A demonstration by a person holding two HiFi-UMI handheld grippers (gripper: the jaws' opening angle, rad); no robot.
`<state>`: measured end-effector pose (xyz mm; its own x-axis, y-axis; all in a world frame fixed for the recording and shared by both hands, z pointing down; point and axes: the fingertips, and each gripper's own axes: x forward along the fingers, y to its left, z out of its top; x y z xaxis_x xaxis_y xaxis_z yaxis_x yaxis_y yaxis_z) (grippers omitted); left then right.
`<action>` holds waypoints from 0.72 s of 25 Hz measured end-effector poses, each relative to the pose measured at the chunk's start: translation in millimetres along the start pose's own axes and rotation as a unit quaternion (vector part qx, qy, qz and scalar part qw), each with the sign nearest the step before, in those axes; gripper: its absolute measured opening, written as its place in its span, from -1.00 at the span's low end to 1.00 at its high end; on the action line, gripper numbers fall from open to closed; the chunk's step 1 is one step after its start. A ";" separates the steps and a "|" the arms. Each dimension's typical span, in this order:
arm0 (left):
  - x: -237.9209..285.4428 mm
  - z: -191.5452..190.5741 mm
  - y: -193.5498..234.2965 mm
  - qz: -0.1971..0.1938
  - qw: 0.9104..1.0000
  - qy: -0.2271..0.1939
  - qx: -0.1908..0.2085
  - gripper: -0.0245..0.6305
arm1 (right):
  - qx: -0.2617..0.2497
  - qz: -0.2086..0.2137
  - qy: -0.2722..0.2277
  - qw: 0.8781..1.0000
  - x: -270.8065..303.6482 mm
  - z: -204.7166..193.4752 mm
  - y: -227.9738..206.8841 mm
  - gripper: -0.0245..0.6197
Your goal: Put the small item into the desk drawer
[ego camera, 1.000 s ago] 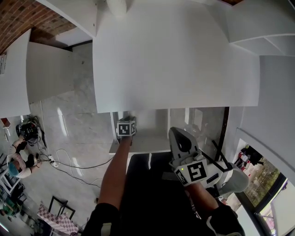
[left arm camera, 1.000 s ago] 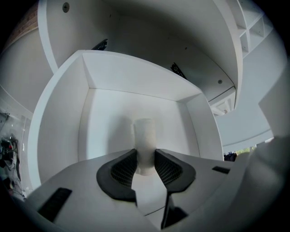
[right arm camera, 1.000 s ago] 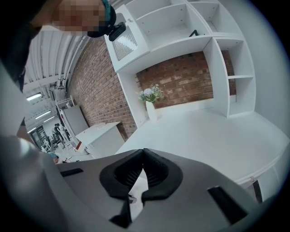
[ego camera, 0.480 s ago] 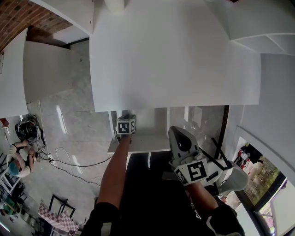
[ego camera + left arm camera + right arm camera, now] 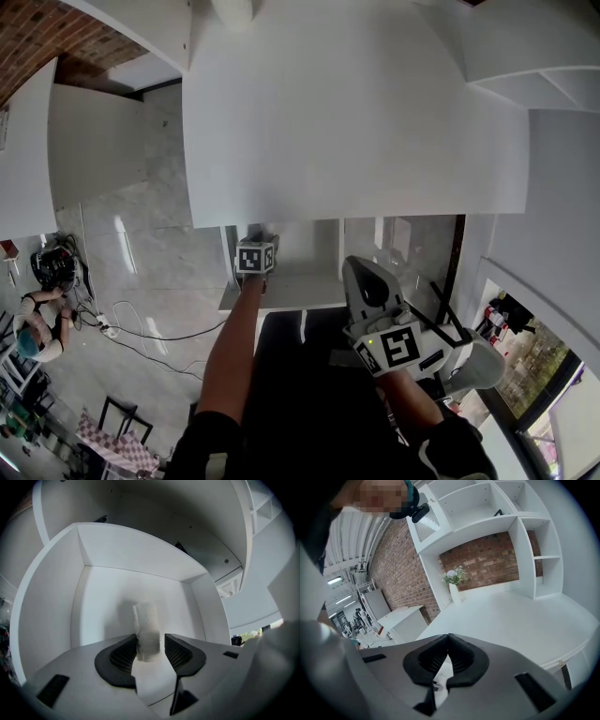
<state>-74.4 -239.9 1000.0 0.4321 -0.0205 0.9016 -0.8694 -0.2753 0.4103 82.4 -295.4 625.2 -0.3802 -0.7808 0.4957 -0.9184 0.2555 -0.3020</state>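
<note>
The small item (image 5: pixel 146 620) is a white, rolled, soft-looking piece standing inside the open white desk drawer (image 5: pixel 56 606). My left gripper (image 5: pixel 150 641) reaches into that drawer with the item between its dark pads. The jaws are opening, and a gap shows on the right side of the item. In the head view the left gripper (image 5: pixel 255 258) sits under the desk top at the drawer (image 5: pixel 291 289), and the item is hidden there. My right gripper (image 5: pixel 363 274) is held near my body, below the desk edge. In its own view the right gripper (image 5: pixel 448 641) is shut with nothing in it.
The wide white desk top (image 5: pixel 356 122) overhangs the drawer. White shelves (image 5: pixel 534 536) and a vase of flowers (image 5: pixel 454 590) stand at its back against a brick wall. Cables (image 5: pixel 141 328) and gear lie on the tiled floor to the left, where a person (image 5: pixel 33 323) crouches.
In the head view the left gripper stays at the drawer under the desk edge and the right gripper holds its place. Only the view shifts slightly.
</note>
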 end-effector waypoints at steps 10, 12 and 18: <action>-19.8 5.1 -1.5 0.006 1.000 -0.026 -0.017 -0.24 | -0.008 0.003 -0.005 1.000 -7.5 -2.0 6.0 -0.88; -32.6 13.2 -5.8 0.004 0.999 -0.050 -0.013 -0.26 | -0.010 0.004 -0.008 1.000 -10.7 -2.4 9.6 -0.88; -92.1 33.3 -23.0 0.006 0.991 -0.133 0.020 -0.41 | -0.020 0.013 -0.020 1.000 -24.9 -0.9 27.9 -0.88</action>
<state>-86.3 -263.6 903.0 0.4746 -0.2756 0.8360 -0.8668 -0.3118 0.3892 66.1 -268.3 605.2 -0.4002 -0.7956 0.4548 -0.9122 0.2980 -0.2813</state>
